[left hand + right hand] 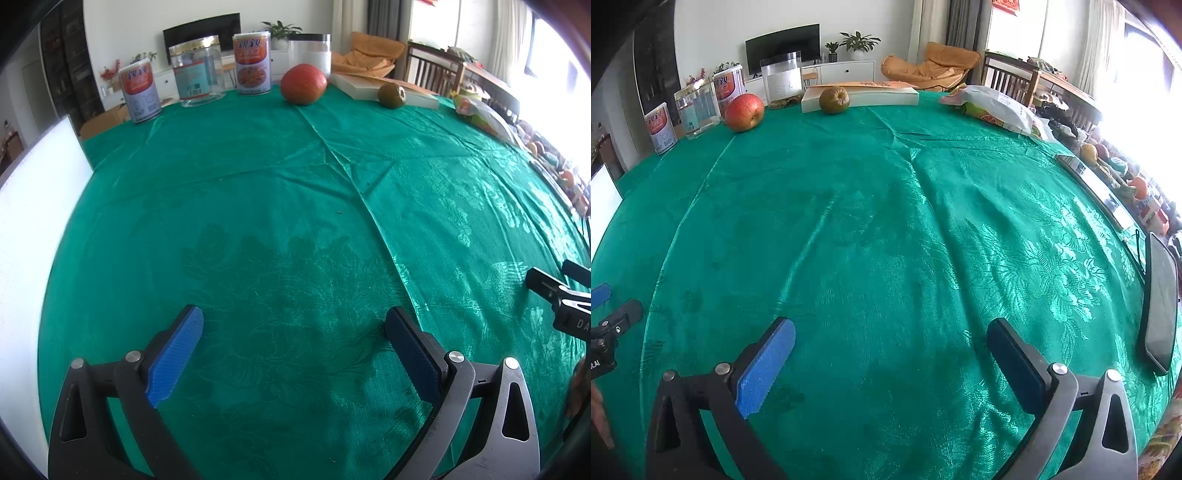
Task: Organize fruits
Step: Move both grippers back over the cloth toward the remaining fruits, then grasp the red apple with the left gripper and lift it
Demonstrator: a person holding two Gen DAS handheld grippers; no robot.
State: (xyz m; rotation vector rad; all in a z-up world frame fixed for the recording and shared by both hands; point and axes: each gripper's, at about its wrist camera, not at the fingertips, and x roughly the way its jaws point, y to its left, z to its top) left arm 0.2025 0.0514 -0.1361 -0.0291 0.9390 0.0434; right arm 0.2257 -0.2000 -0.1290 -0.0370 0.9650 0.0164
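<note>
Both tools hang low over the near edge of the worktop [886, 221], well apart from the fruit. The left hand-held gripper [293, 332] has its jaws spread wide with nothing between them, and the right hand-held gripper [890, 343] is likewise wide and empty. The red apple [744, 112] sits near the far edge, just beside a clear jar [698, 107], and the brownish-green fruit [834, 99] rests against a flat white box [860, 96] at that same far edge.

The likely trouble is rolling: both fruits are round, and a pinch off-centre could squirt one away across the cloth, probably toward the jars and tins [252, 62] standing close behind. A long reach could also knock a jar over. The glossy green tablecloth [258, 221] is creased and may slide or bunch under a dragged fruit.

A dark phone [1161, 302] lies at the right edge, with a plastic bag [997, 107] near the far right corner. Beyond are a television, potted plants, an orange beanbag and bright windows
</note>
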